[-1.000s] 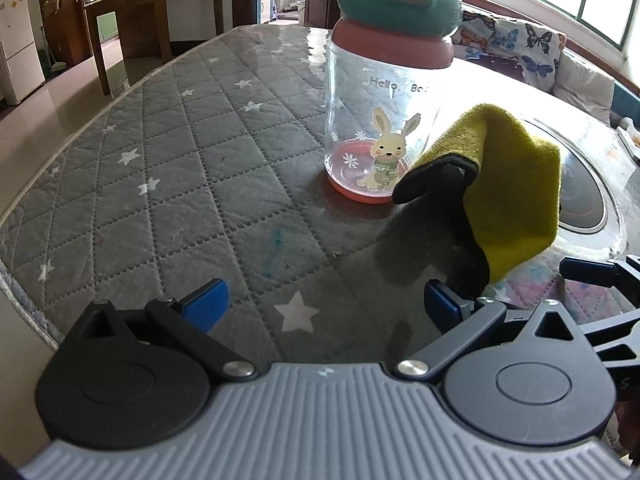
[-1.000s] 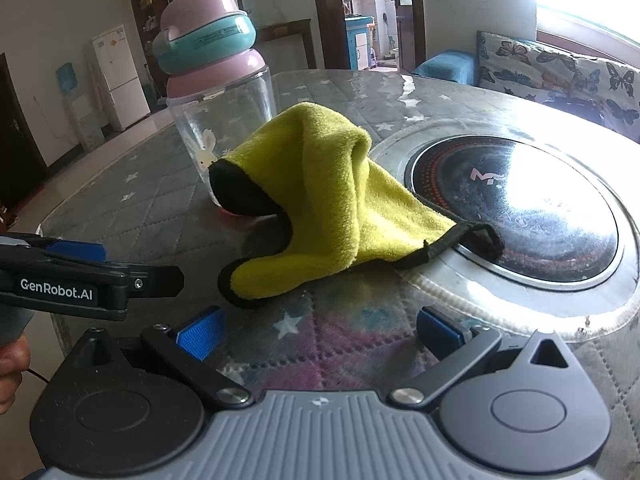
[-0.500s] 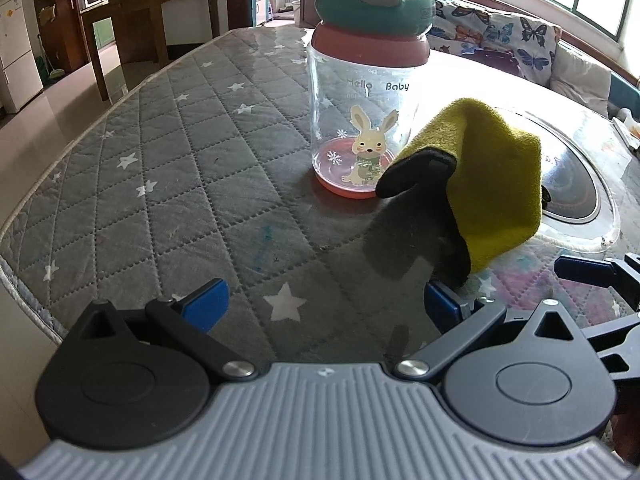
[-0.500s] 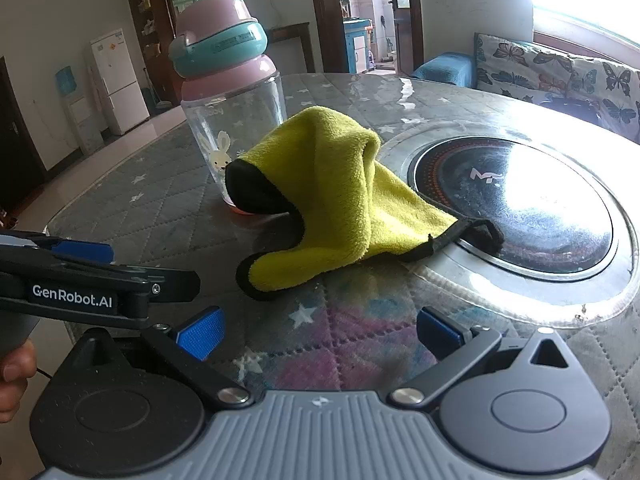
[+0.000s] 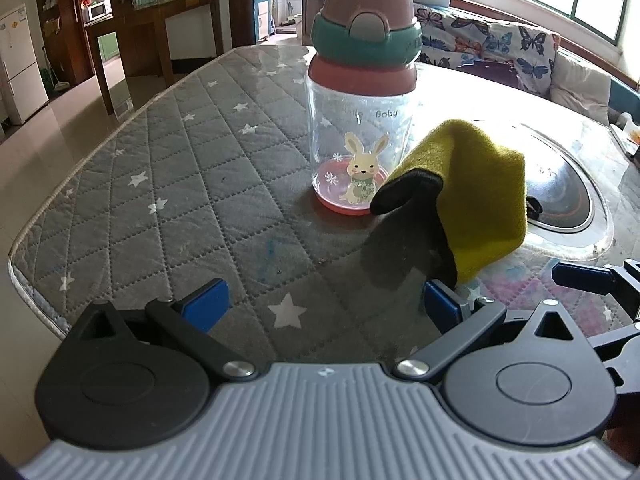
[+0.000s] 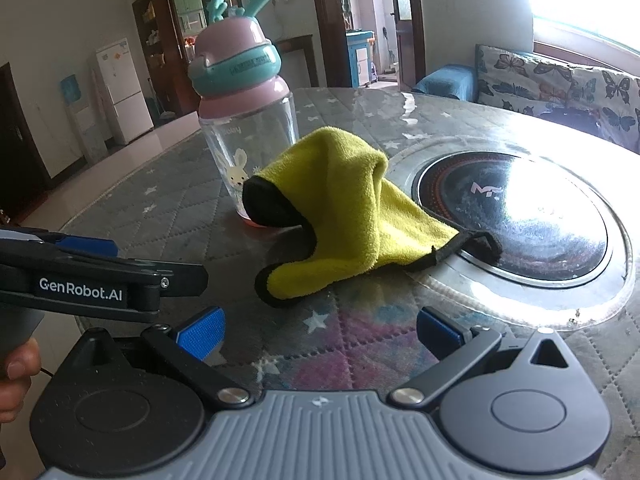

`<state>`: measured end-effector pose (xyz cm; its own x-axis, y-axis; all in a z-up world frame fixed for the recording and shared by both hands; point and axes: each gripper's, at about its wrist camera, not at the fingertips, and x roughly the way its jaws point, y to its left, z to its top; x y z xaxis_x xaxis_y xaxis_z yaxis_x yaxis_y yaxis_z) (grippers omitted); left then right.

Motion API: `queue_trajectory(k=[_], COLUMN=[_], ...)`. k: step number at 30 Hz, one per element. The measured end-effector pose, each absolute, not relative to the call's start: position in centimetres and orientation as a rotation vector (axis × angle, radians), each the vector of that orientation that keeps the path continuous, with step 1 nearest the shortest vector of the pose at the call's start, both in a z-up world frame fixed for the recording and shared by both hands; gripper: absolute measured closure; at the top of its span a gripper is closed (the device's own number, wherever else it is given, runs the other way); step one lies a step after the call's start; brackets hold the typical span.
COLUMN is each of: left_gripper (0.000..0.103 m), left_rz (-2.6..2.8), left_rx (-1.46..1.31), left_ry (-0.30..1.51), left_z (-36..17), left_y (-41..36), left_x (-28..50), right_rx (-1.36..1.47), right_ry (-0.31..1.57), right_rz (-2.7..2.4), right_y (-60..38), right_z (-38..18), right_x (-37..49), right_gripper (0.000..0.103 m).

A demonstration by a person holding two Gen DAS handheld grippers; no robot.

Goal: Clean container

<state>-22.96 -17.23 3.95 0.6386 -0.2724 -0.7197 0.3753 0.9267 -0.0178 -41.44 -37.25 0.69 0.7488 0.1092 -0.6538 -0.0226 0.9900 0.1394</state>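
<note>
A clear child's bottle point(image 5: 358, 152) with a pink and teal lid and a rabbit print stands upright on the quilted grey table cover point(image 5: 192, 184). A yellow cloth with black edging point(image 5: 476, 200) lies crumpled against its right side. The bottle point(image 6: 248, 132) and cloth point(image 6: 344, 208) also show in the right wrist view. My left gripper point(image 5: 326, 304) is open and empty, well short of the bottle. My right gripper point(image 6: 320, 330) is open and empty, just short of the cloth. The left gripper's side point(image 6: 100, 280) shows at the left of the right wrist view.
A round black induction hob point(image 6: 516, 208) is set into the table right of the cloth. The table's near left edge point(image 5: 36, 292) drops to the floor. A butterfly-print sofa point(image 5: 500, 52) lies beyond the table. A wooden side table point(image 5: 160, 20) and fridge point(image 5: 20, 64) stand far left.
Both grippers have drawn back and risen from the bottle and cloth, so both look smaller and farther. The bottle and cloth have not moved. Both grippers stay open.
</note>
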Motion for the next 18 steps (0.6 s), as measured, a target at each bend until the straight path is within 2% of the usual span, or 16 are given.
queue_trajectory(k=[18], left_gripper=[0.000], left_rz=[-0.369], left_rx=[0.140], left_ry=[0.742], left_z=[5.7], left_y=[-17.2], left_x=[-24.6], right_rx=[0.133], right_ry=[0.682], right_rz=[0.068], right_y=[-36.9], right_z=[1.7], right_x=[-42.8], right_gripper=[0.000])
